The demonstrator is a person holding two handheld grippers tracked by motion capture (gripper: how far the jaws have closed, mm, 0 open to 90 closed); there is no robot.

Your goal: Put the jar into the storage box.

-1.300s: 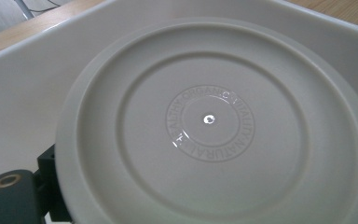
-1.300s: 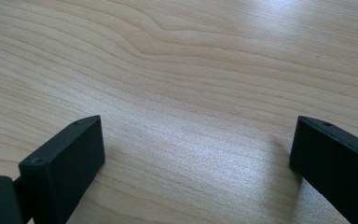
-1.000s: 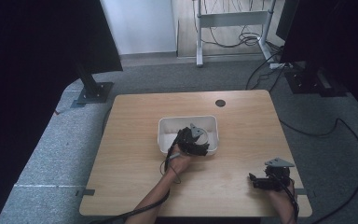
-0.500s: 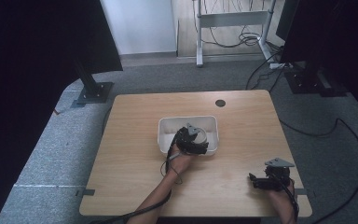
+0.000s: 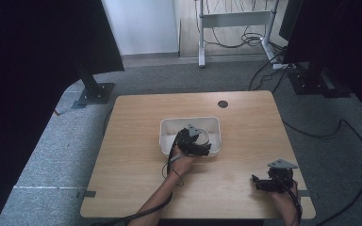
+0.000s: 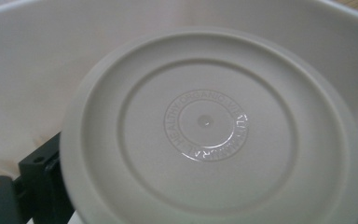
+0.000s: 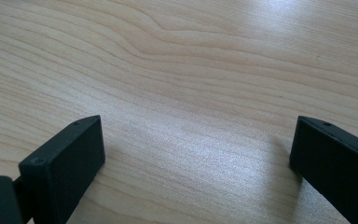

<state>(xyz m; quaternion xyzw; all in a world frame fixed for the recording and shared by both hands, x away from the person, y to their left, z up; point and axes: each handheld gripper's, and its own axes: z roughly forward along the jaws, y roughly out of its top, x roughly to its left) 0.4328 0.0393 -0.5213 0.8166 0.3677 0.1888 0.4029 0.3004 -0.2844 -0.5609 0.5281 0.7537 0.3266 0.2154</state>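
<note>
A round, pale grey dish point(image 6: 205, 121) with an embossed ring of lettering at its centre faces the camera in the left gripper view, inside a white bin point(image 6: 37, 70). One black finger point(image 6: 42, 172) sits against its left rim and the other at the right edge. From the high view, my left gripper point(image 5: 195, 141) is down in the white bin point(image 5: 188, 123) at the table's middle, shut on the dish point(image 5: 203, 136). My right gripper point(image 5: 259, 182) rests near the front right corner. In its own view the right gripper point(image 7: 196, 154) is open over bare wood.
The wooden table point(image 5: 136, 141) has a round cable hole point(image 5: 223, 103) at the back. Dark screen stands point(image 5: 92, 92) stand on the carpet to the left and right. A white desk frame point(image 5: 235, 19) with cables is behind.
The left gripper has shifted only slightly inside the bin with the dish. The right gripper has not moved.
</note>
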